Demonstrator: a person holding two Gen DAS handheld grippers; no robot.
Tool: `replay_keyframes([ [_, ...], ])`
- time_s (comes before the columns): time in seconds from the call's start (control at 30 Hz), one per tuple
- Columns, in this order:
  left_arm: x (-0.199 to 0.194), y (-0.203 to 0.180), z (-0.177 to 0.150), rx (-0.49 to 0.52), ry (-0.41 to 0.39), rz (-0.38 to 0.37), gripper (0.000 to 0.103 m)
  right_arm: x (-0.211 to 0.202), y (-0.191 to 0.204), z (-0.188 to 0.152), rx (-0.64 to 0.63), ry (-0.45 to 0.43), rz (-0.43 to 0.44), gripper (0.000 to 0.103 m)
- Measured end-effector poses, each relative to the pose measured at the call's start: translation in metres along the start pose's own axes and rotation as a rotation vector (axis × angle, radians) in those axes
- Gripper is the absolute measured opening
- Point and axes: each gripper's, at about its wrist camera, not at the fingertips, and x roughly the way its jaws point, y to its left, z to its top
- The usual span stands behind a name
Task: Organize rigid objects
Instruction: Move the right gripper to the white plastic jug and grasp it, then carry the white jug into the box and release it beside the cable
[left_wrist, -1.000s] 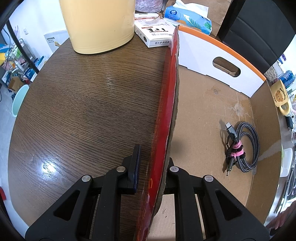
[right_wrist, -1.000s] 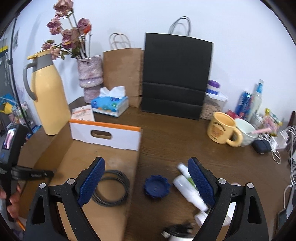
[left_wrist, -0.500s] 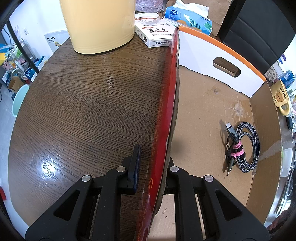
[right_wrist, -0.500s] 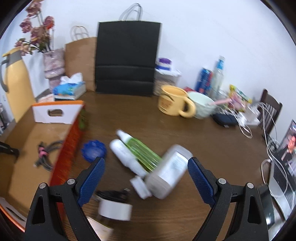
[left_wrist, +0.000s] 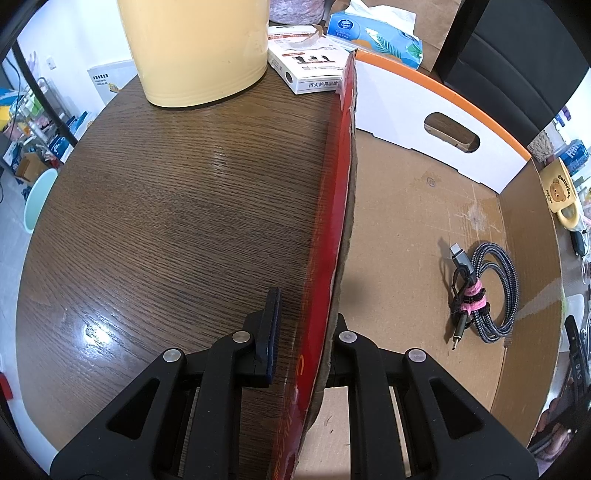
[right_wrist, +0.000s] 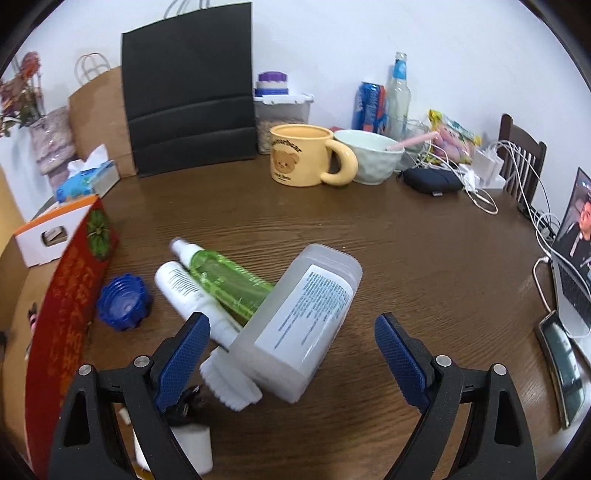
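My left gripper (left_wrist: 306, 314) is shut on the red side wall of the cardboard box (left_wrist: 341, 206), pointing steeply down. A coiled braided cable (left_wrist: 487, 291) with a pink tie lies on the box floor. In the right wrist view my right gripper (right_wrist: 291, 350) stands open, just above a large translucent bottle (right_wrist: 310, 321) with a white cap that lies on the table between the blue pads without touching them. A green spray bottle (right_wrist: 221, 277) and a white bottle (right_wrist: 181, 288) lie beside it. A blue lid (right_wrist: 123, 301) rests next to the box (right_wrist: 70, 291).
A yellow mug (right_wrist: 299, 155), a pale bowl (right_wrist: 369, 155), a black bag (right_wrist: 188, 88), a tissue pack (right_wrist: 85, 179), tangled chargers (right_wrist: 476, 184), a laptop (right_wrist: 576, 258) and a phone (right_wrist: 561, 362) ring the wooden table. A yellow jug (left_wrist: 199, 51) and a small white carton (left_wrist: 306, 66) stand left of the box.
The right gripper has swung right and dropped lower, from facing the box to hanging over the lying bottles. The left gripper keeps its grip on the box wall unmoved.
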Motion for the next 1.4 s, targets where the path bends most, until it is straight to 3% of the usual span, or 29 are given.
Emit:
replay_keyframes([
  [0.2,0.001,-0.003,0.002,0.001,0.001,0.003,0.011,0.001,-0.006,-0.003,0.027,-0.022,-0.016,0.091],
  [0.4,0.001,-0.004,0.003,0.002,0.002,0.003,0.011,0.015,-0.013,-0.005,0.06,0.031,-0.004,0.051],
  [0.47,0.001,-0.003,0.003,0.001,0.001,0.004,0.011,0.015,-0.017,-0.006,0.082,0.03,0.002,0.046],
  [0.9,0.001,-0.003,0.003,0.002,0.002,0.004,0.011,-0.006,-0.024,-0.008,0.123,-0.078,0.007,0.045],
  [1.4,0.001,-0.003,0.003,0.001,0.002,0.004,0.011,-0.04,-0.004,-0.002,0.07,-0.225,0.049,0.045],
])
